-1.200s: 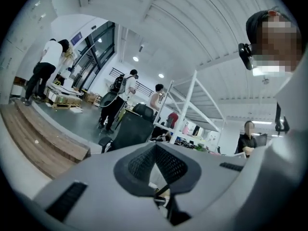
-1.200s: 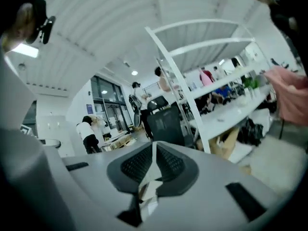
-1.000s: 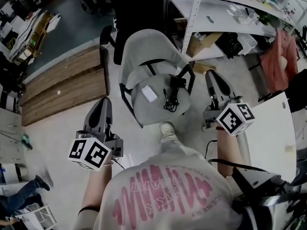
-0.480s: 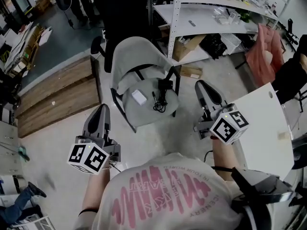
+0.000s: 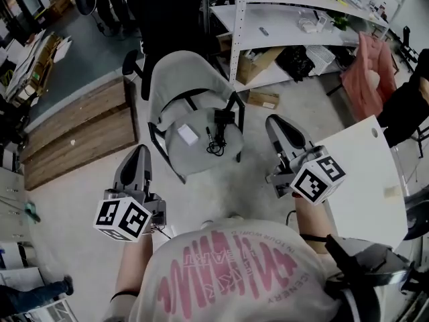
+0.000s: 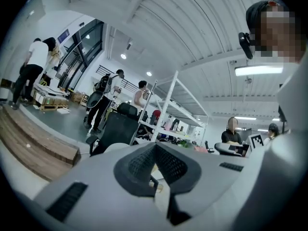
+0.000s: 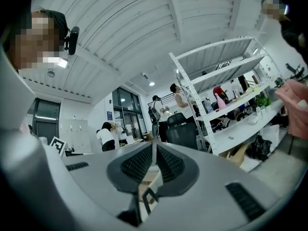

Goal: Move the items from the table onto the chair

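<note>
A grey chair (image 5: 179,79) stands on the floor ahead of me in the head view. On its seat lie a small white box (image 5: 188,135) and a black corded device (image 5: 218,127). My left gripper (image 5: 139,153) hangs over the floor to the chair's lower left, jaws together and empty. To the right of the chair my right gripper (image 5: 274,123) is also shut with nothing in it. The corner of the white table (image 5: 365,180) lies at the right, bare where it shows. Both gripper views look upward at the ceiling, with the left gripper (image 6: 155,147) and right gripper (image 7: 154,150) pads meeting.
Behind the chair stand a white shelving rack (image 5: 295,25) and a black office chair (image 5: 167,19). A wooden platform (image 5: 80,123) lies at the left, and a cardboard box (image 5: 263,99) sits under the rack. A pink cloth (image 5: 365,72) hangs at the right. Several people stand in the background.
The chair has slid up and left in the head view and more of the white table shows at the right. Both grippers stay shut and empty, drawn back from the chair.
</note>
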Available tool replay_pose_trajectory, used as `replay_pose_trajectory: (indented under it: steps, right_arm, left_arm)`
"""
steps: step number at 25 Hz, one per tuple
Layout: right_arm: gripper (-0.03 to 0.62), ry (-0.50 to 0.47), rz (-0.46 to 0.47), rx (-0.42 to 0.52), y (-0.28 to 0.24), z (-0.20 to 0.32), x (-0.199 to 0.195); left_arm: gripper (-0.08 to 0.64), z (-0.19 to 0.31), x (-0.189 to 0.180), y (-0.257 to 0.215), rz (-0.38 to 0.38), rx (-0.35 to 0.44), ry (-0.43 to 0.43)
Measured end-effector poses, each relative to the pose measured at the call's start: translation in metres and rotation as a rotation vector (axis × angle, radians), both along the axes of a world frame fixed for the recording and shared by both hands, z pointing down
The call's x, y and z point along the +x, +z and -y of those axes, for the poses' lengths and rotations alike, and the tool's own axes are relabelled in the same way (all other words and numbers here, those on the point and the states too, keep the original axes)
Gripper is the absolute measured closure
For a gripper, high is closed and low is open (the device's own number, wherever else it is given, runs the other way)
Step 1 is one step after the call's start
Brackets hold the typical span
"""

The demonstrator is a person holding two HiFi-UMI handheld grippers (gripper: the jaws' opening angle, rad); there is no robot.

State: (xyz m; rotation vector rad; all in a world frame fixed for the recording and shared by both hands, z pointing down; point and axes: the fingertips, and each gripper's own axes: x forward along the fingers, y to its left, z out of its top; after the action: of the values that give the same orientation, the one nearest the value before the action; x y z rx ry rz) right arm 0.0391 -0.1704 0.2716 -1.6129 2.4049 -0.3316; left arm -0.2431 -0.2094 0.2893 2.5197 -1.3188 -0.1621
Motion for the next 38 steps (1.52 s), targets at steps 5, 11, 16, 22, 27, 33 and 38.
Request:
replay_pose_trajectory:
  steps: [5,11,16,22,27,33,38]
  right_arm:
    - [0.554,0.061,0.009,-0.013,0.001,-0.007,0.019]
    - [0.552,0.263,0.051,-0.096,0.043,-0.038,0.07]
    - [0.552,0.514,0.105,-0.202,0.072,-0.123,0.162]
    - [0.551,0.834,0.264,-0.19,0.079,-0.264,0.289]
    - [0.543,0.969,0.309,-0.196,0.112,-0.354,0.393]
    - [0.451,1.007,0.312,-0.303,0.171,-0.402,0.475]
    - [0.328,1.077,0.204,-0.443,0.224,-0.42,0.536]
  left_arm:
    - [0.552,-0.003,0.024,0.0,0.021,-0.038,0.127]
    - [0.534,-0.005,0.095,0.037,0.107,-0.016,0.44]
    - [0.532,-0.024,0.201,0.064,0.085,-0.065,0.702]
    - [0.532,-0.091,0.314,0.046,0.109,-0.031,0.93]
    - [0.532,-0.142,0.42,0.043,0.076,-0.039,1.019]
    - [0.532,-0.168,0.498,0.045,0.1,-0.027,1.049]
    - [0.532,-0.163,0.51,0.052,0.195,-0.034,0.985]
